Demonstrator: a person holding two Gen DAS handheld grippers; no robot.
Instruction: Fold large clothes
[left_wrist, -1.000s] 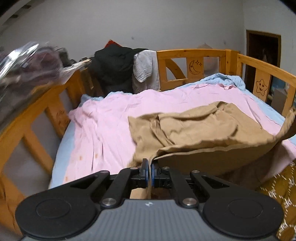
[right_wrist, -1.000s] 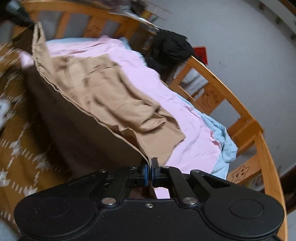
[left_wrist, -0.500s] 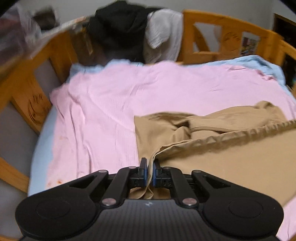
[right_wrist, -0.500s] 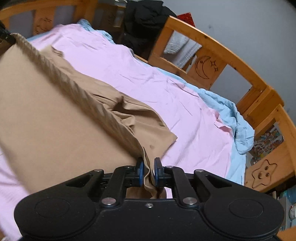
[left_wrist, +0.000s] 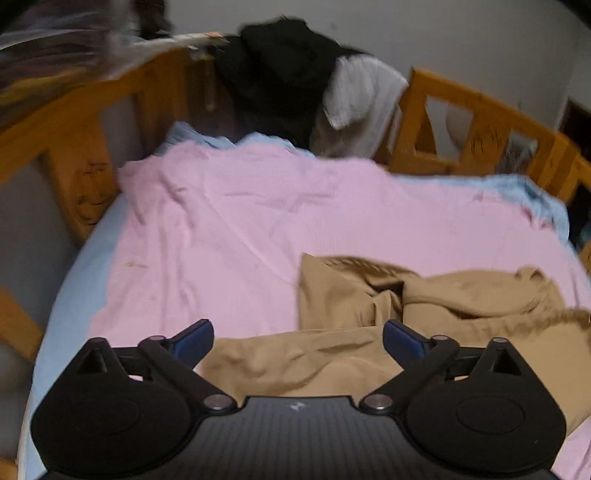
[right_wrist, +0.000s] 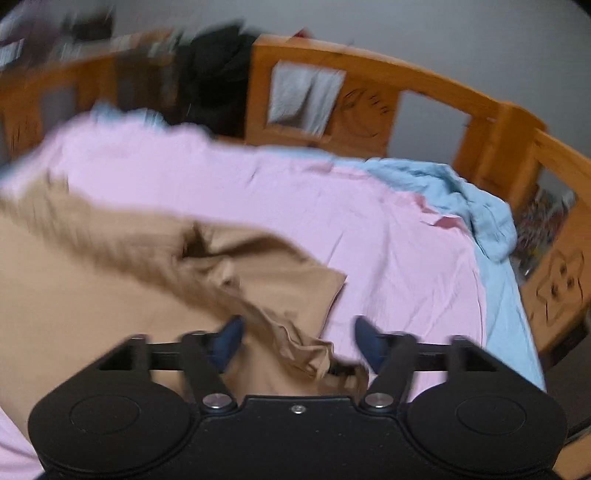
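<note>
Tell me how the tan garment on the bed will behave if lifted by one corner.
The tan garment is probably floppy: it lies in soft folds on the pink sheet. Likely light, since it is thin. It would probably drape and unfold.

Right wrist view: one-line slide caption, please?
Right gripper open over tan garment on pink sheet.

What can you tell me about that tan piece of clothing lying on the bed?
The tan garment is soft, plain, matte cloth, lying rumpled on the pink sheet, one layer folded over another, with a gathered, ribbed-looking edge across it. Its near edge lies loose between the open jaws of the left gripper and right gripper, which have just been opening. Its type is unclear.
</note>
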